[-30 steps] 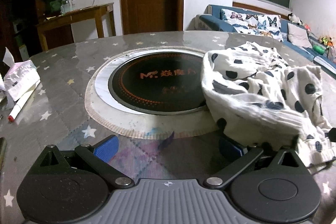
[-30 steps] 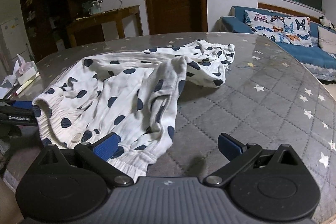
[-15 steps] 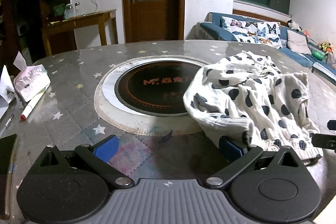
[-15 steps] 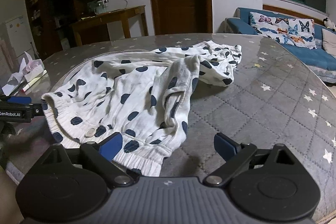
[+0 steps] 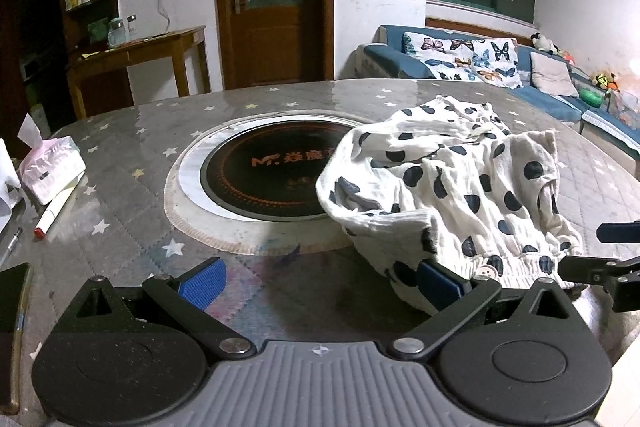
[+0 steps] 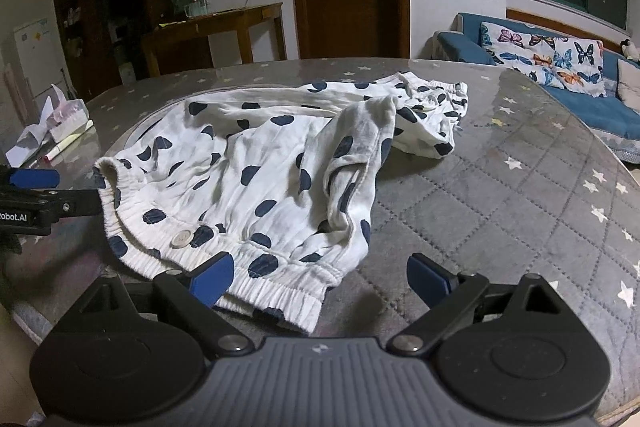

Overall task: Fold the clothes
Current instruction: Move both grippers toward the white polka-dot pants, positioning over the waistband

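A white garment with dark blue dots (image 5: 452, 183) lies crumpled on the grey star-patterned table (image 5: 120, 219); it also shows in the right wrist view (image 6: 276, 171), elastic waistband with a button nearest me. My left gripper (image 5: 320, 279) is open and empty, its right fingertip at the waistband's left end. My right gripper (image 6: 320, 275) is open and empty, just in front of the waistband, its left fingertip over the cloth edge. Each gripper shows at the edge of the other's view.
A round black hotplate (image 5: 272, 171) is set in the table's middle, partly under the garment. A tissue pack (image 5: 52, 167), a marker (image 5: 58, 207) and a dark phone (image 5: 12, 291) lie at the left. A blue sofa (image 6: 560, 83) stands beyond the table's right edge.
Both grippers have pulled back and risen a little, so the garment sits farther from the left gripper. The garment's shape has shifted slightly. Both grippers stay open.
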{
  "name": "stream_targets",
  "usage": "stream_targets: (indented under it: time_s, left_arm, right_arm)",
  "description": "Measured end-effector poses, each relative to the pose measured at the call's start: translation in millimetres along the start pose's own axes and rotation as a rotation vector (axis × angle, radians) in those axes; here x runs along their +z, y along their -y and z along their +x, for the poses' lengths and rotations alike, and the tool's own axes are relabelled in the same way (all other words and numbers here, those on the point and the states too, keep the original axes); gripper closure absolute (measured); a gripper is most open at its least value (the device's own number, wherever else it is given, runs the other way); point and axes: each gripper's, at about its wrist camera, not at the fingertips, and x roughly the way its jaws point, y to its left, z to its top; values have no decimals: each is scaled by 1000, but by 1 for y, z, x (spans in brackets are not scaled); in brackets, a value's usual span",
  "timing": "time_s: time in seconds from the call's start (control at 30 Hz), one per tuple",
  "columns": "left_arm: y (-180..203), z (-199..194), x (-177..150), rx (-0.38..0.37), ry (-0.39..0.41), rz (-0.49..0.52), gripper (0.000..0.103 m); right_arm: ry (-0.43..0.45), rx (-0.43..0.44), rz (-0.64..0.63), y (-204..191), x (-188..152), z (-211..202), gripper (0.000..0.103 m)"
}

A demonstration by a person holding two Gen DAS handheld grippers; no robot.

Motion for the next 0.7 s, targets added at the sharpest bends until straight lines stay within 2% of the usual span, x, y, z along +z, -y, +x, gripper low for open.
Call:
stream_targets:
  time_s: [0.23,0.47,0.63,0.7]
  left_arm:
    - [5,-4,3,-4,-2,9,0]
    - [12,-10,10,-17,24,29,0]
    - [15,-10,10,-22,22,32,0]
    - [17,-10,9,-26,20,33,0]
  right_arm:
    - [8,9,-15,6,-4,-6,8]
    - [20,24,-23,-12,-4,-9,9]
    - [25,40,-32,10,-3,-11,9]
    - [27,42,-33,6,-7,-13,9]
